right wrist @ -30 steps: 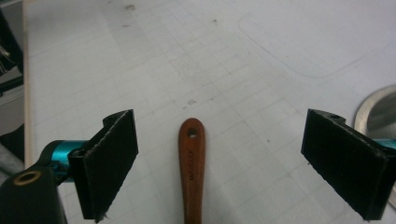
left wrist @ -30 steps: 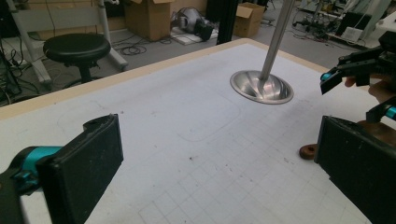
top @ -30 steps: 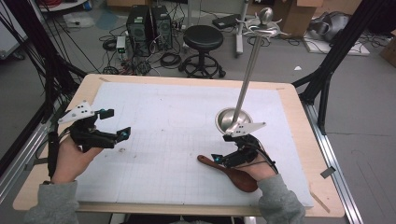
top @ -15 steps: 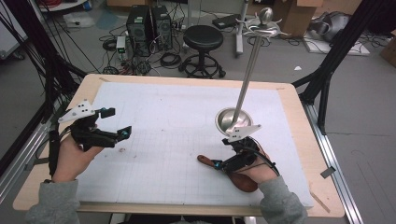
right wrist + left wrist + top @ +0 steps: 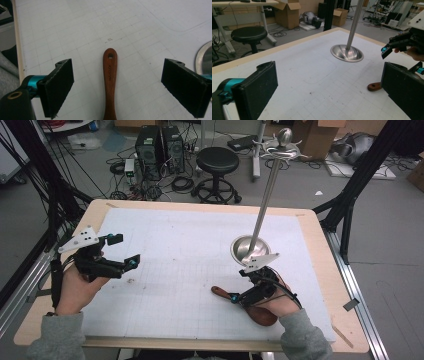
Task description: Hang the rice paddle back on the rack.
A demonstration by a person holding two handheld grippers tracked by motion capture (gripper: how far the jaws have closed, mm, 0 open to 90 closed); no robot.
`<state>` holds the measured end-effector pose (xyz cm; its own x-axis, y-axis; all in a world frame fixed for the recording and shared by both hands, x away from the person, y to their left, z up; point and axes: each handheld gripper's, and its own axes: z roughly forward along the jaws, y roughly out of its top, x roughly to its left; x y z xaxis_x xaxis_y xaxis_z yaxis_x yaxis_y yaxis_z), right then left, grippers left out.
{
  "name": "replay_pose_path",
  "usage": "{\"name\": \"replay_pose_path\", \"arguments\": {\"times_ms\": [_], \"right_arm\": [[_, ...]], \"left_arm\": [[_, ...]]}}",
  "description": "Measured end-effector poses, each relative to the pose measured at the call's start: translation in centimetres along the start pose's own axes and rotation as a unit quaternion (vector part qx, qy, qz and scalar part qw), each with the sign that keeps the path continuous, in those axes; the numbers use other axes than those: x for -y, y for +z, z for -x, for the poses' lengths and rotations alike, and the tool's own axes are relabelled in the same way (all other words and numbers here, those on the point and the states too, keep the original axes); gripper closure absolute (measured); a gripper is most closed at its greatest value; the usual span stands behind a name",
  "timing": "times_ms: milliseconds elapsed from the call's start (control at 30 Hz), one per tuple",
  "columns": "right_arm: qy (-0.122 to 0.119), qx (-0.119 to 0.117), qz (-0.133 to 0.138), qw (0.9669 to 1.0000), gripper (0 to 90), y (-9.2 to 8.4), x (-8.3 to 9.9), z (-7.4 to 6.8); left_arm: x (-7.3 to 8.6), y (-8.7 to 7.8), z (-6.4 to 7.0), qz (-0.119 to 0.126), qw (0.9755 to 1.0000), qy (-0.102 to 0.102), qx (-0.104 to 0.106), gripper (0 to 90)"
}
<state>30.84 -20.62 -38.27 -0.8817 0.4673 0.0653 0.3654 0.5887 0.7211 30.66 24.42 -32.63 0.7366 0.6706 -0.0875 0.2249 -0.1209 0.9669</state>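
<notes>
A brown wooden spoon (image 5: 220,292) lies on the white grid mat (image 5: 180,255) near the front right, and the hand over it hides its bowl end. My right gripper (image 5: 240,285) is open just above the spoon. In the right gripper view the handle (image 5: 110,75) runs up the middle between the two jaws of the right gripper (image 5: 122,87), touching neither. My left gripper (image 5: 126,251) is open above the mat's left side with nothing in it. The left gripper view shows the left gripper (image 5: 329,87) with wide jaws and the spoon's handle end (image 5: 374,86) past the right jaw.
A metal stand has a round dish base (image 5: 247,247) and a tall tilted pole (image 5: 265,200), and it rises just behind my right hand. The base also appears in the left gripper view (image 5: 347,53). The table's wooden rim (image 5: 320,265) frames the mat. A black stool (image 5: 217,162) and computer towers (image 5: 160,145) stand on the floor beyond.
My right gripper has sunk a little closer over the spoon, covering more of it. The left gripper has stayed put.
</notes>
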Motion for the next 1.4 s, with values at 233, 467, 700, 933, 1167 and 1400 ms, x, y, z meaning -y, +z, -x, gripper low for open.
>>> {"name": "replay_pose_path", "arguments": {"times_ms": [233, 467, 700, 933, 1167, 1400], "right_arm": [[0.002, -0.004, -0.028, 0.9996, 9.6, 0.4, 0.2, 0.1], [-0.004, -0.001, -0.055, 0.9985, 12.2, 0.9, 0.4, 0.0], [-0.008, 0.001, -0.077, 0.9970, 13.7, 1.3, 0.4, -0.2], [-0.011, 0.000, -0.105, 0.9944, 17.2, 2.0, 0.8, -0.2], [-0.016, 0.003, -0.128, 0.9917, 24.3, 2.4, 0.9, -0.4], [-0.023, 0.001, -0.143, 0.9894, 31.2, 2.7, 1.0, -0.5]], "left_arm": [[-0.1, 0.0, 0.0, -0.003, 1.0000, 0.002, 0.001, 1.7], [0.0, 0.0, -0.2, -0.005, 1.0000, -0.001, -0.001, 1.7], [-0.1, 0.0, 0.0, -0.005, 1.0000, 0.001, 0.001, 1.7], [0.0, 0.0, -0.1, -0.008, 1.0000, 0.001, 0.000, 1.7], [-0.1, 0.0, 0.0, -0.008, 1.0000, 0.001, 0.001, 1.7], [-0.1, 0.1, 0.1, -0.006, 1.0000, -0.001, 0.006, 1.7]]}}
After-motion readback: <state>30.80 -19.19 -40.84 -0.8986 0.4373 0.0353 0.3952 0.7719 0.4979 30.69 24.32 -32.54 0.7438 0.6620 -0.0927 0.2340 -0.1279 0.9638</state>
